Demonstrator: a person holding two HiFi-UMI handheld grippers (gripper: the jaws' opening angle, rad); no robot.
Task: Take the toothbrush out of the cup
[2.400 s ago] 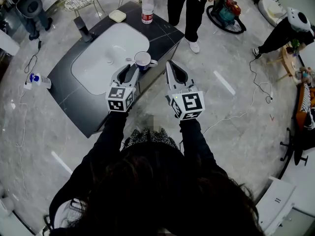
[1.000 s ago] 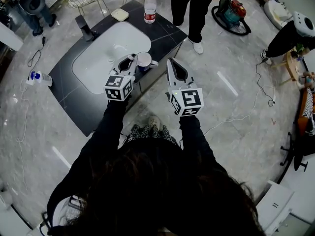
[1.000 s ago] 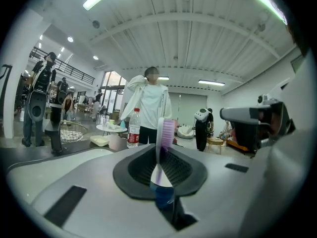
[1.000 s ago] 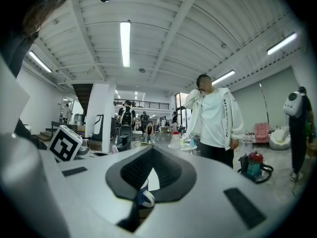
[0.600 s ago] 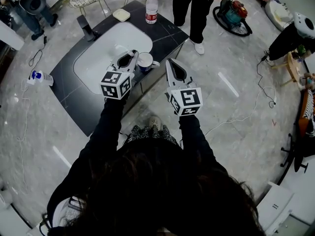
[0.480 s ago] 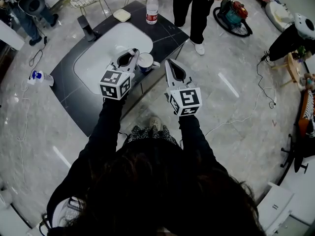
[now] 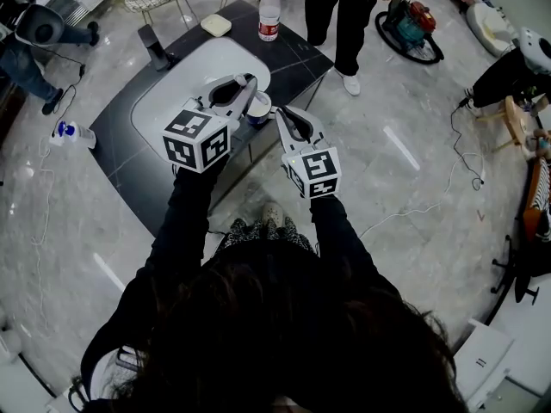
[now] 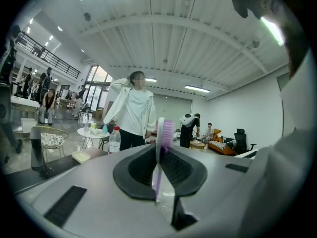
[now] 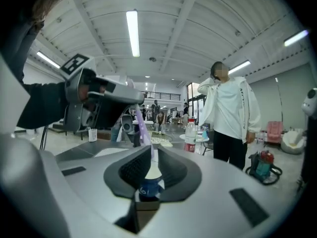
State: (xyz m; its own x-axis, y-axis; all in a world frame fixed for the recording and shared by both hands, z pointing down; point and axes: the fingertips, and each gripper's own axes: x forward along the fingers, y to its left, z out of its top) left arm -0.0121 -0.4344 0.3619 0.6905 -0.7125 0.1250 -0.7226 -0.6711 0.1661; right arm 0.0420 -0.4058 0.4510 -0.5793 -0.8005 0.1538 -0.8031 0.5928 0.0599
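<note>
A purple and white toothbrush (image 8: pixel 165 132) stands upright between the jaws of my left gripper (image 8: pixel 161 155), which is shut on its handle. In the head view that gripper (image 7: pixel 244 83) is raised above the white and blue cup (image 7: pixel 257 107), which stands at the counter's front edge. From the right gripper view the toothbrush (image 9: pixel 142 128) hangs in the left gripper, clear of the cup (image 9: pixel 147 188). My right gripper (image 7: pixel 280 115) points at the cup's right side. Its jaws (image 9: pixel 149 153) stand together with nothing between them, and the cup shows below through the gap.
The cup stands on a dark counter (image 7: pixel 129 157) with a white basin (image 7: pixel 176 93). At the back are a black tap (image 7: pixel 155 48), a soap dish (image 7: pixel 215 26) and a water bottle (image 7: pixel 269 14). A person (image 7: pixel 344 15) stands beyond the counter. Cables lie on the floor.
My left gripper has risen and drawn back from the cup with the toothbrush in it. My right gripper has come down and moved left, closer to the cup.
</note>
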